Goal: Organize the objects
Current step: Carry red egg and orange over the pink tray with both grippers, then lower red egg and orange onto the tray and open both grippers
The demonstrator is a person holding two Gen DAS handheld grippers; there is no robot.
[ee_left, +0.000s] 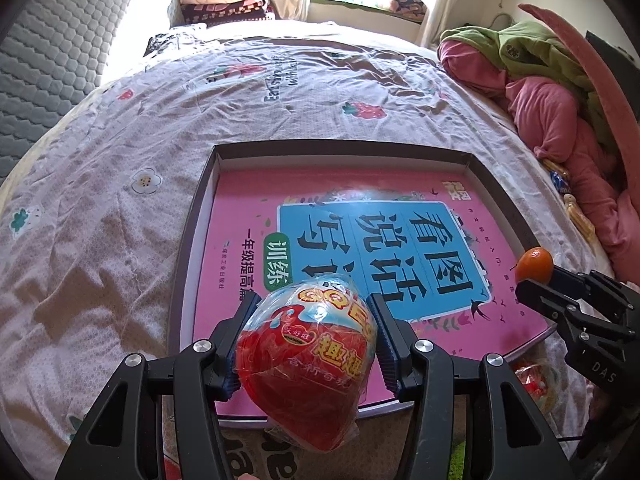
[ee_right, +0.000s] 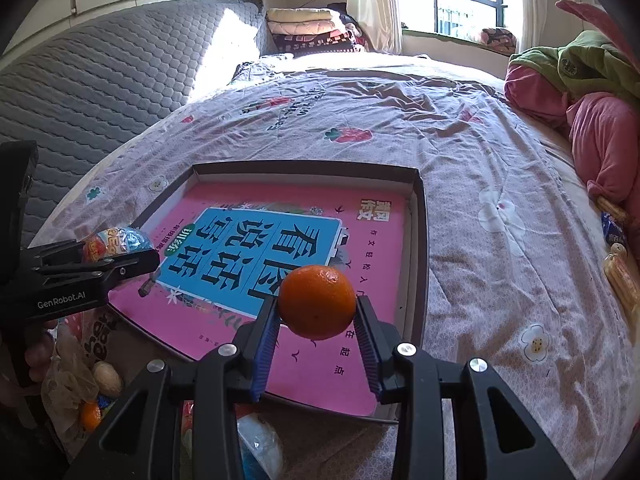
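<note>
The left gripper [ee_left: 314,334] pinches a red-and-blue egg-shaped toy wrapped in clear plastic [ee_left: 308,360], its pads pressed on both sides – the egg hangs over the near edge of a shallow dark-rimmed cardboard box lid [ee_left: 340,147]. A pink book with a blue title panel [ee_left: 384,240] lies flat inside that lid, on a floral bedspread [ee_left: 120,168]. The right gripper [ee_right: 316,312] clamps a round orange tangerine [ee_right: 317,302] between its blue-ribbed pads – above the book's near half.
</note>
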